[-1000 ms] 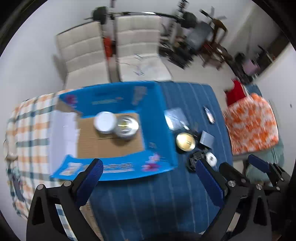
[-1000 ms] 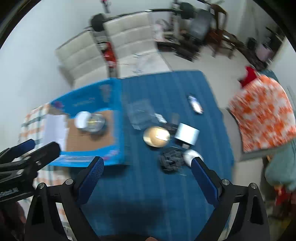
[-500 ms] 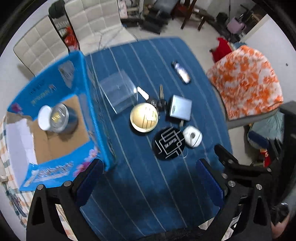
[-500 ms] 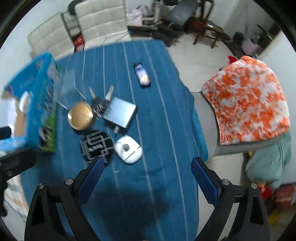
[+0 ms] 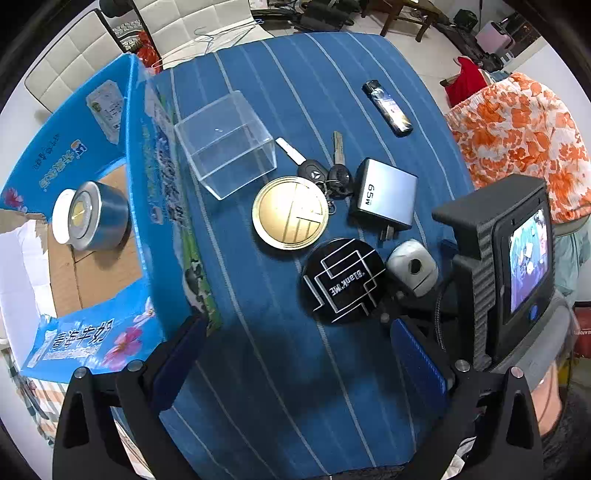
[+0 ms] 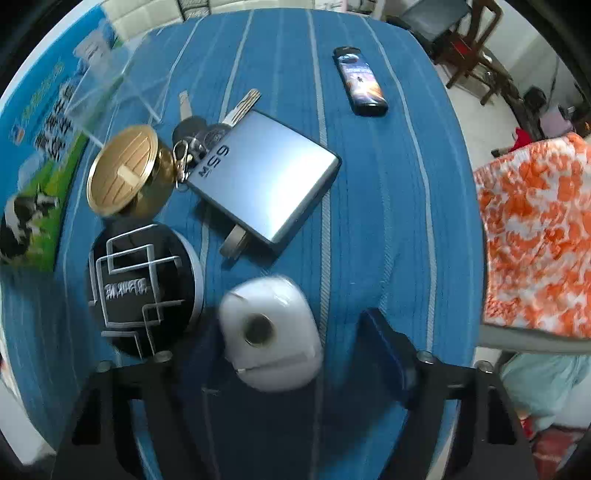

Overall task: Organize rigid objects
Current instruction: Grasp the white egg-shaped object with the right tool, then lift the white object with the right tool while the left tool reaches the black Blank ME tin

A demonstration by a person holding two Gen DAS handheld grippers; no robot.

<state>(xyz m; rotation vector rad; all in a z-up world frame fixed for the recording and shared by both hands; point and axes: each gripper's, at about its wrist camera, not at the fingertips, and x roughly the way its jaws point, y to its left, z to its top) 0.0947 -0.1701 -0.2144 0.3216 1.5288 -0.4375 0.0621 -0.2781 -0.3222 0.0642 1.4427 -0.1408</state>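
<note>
Right gripper [image 6: 291, 354] spread around small white rounded plastic gadget [image 6: 271, 334], not pinching; left gripper [image 5: 295, 358] spread, empty. Probably light, rigid, slick; best squeezed across flatter flanks.

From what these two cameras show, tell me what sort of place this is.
Most likely a lived-in home room. A table under a blue striped cloth holds keys and a lighter; beyond it stand white cushioned seats and a wooden chair.

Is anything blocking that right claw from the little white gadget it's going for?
Nothing visible does. The white gadget lies between the open fingers of the right gripper. The black round tin sits close beside it, just outside one finger.
</note>
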